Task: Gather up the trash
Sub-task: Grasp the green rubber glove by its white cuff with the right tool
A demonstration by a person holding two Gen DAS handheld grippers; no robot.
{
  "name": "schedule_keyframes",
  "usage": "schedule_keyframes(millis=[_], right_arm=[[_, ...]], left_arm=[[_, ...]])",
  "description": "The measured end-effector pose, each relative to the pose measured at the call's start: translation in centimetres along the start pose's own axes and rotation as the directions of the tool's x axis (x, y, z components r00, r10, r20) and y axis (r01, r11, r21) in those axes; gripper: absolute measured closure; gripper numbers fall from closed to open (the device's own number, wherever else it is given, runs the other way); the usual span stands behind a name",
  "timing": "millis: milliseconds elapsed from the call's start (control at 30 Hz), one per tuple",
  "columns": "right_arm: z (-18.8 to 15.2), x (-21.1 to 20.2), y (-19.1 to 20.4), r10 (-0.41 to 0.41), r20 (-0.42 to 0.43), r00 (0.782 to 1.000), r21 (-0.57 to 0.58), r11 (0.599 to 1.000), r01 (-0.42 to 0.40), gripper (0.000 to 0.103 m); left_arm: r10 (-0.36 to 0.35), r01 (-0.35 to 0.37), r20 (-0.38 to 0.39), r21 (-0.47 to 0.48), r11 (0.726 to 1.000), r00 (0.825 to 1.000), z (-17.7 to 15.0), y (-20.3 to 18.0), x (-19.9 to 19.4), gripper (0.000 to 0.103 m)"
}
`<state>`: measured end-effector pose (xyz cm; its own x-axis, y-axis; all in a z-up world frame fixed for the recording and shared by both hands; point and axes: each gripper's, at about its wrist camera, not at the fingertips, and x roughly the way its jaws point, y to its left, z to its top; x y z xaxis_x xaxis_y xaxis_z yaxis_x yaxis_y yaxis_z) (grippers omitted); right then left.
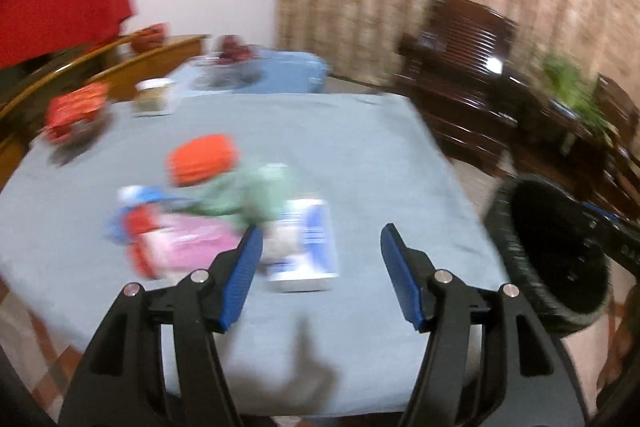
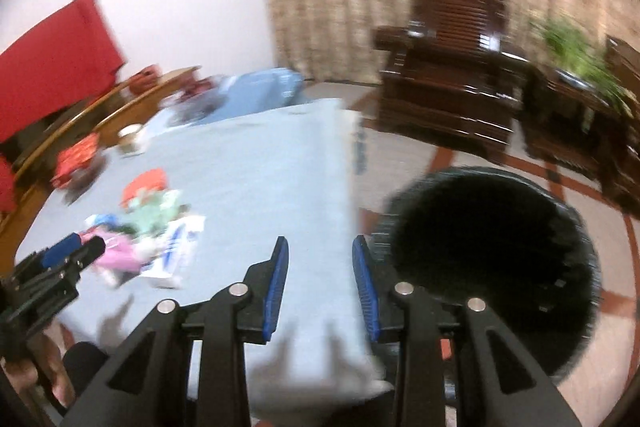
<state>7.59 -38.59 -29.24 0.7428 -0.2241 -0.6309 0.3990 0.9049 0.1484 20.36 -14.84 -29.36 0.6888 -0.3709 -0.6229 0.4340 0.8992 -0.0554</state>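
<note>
A pile of trash lies on the blue-grey tablecloth (image 1: pixel 340 147): a white-and-blue carton (image 1: pixel 306 245), a pink wrapper (image 1: pixel 192 239), a green wrapper (image 1: pixel 244 197), an orange ribbed piece (image 1: pixel 202 159) and a red-blue wrapper (image 1: pixel 136 215). My left gripper (image 1: pixel 320 243) is open and empty, just short of the carton. A black bin (image 2: pixel 492 263) stands on the floor right of the table; it also shows in the left wrist view (image 1: pixel 552 251). My right gripper (image 2: pixel 320 255) is open and empty above the table's right edge, left of the bin. The pile shows in the right wrist view (image 2: pixel 148 239).
A red packet on a dark bowl (image 1: pixel 76 119) and a paper cup (image 1: pixel 154 97) sit at the table's far left. A blue cloth-covered stand (image 1: pixel 260 75) is behind the table. A dark wooden armchair (image 2: pixel 448 75), side table and plant (image 2: pixel 576 55) stand by the curtain.
</note>
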Motion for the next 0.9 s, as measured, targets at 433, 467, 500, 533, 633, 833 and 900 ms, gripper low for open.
schedule_keyframes(millis=[433,467,500,533,633,833,900], right_arm=[[-0.8,5.4,14.9,0.179,-0.068,0.982,-0.132,0.974,-0.186,0.070],[-1.0,5.9,15.7,0.184,-0.074,0.980,-0.137,0.972,-0.193,0.070],[-1.0,6.3,16.1,0.186,-0.079,0.979,-0.140,0.971,-0.195,0.070],[-1.1,7.0,16.9,0.185,-0.085,0.979,-0.145,0.970,-0.196,0.070],[-1.3,8.2,18.0,0.189,-0.097,0.977,-0.147,0.968,-0.202,0.070],[-1.2,11.2,19.4,0.168,-0.107,0.980,-0.154,0.971,-0.183,0.070],[-1.4,11.9,19.5,0.158,-0.105,0.982,-0.150,0.974,-0.173,0.070]], left_arm=[[0.145,-0.140,0.043,-0.100,0.985,0.988,-1.7,10.4,-1.6,0.040],[0.139,-0.134,0.046,-0.102,0.986,0.989,-1.8,10.5,-1.4,0.041],[0.134,-0.128,0.047,-0.105,0.986,0.990,-1.9,10.7,-1.0,0.041],[0.130,-0.125,0.049,-0.107,0.986,0.990,-2.1,11.0,-0.8,0.041],[0.136,-0.130,0.054,-0.108,0.986,0.989,-2.6,12.0,-0.2,0.041],[0.136,-0.129,0.040,-0.133,0.983,0.990,-3.2,13.5,1.0,0.043],[0.130,-0.124,0.040,-0.129,0.984,0.991,-3.2,13.7,1.7,0.043]])
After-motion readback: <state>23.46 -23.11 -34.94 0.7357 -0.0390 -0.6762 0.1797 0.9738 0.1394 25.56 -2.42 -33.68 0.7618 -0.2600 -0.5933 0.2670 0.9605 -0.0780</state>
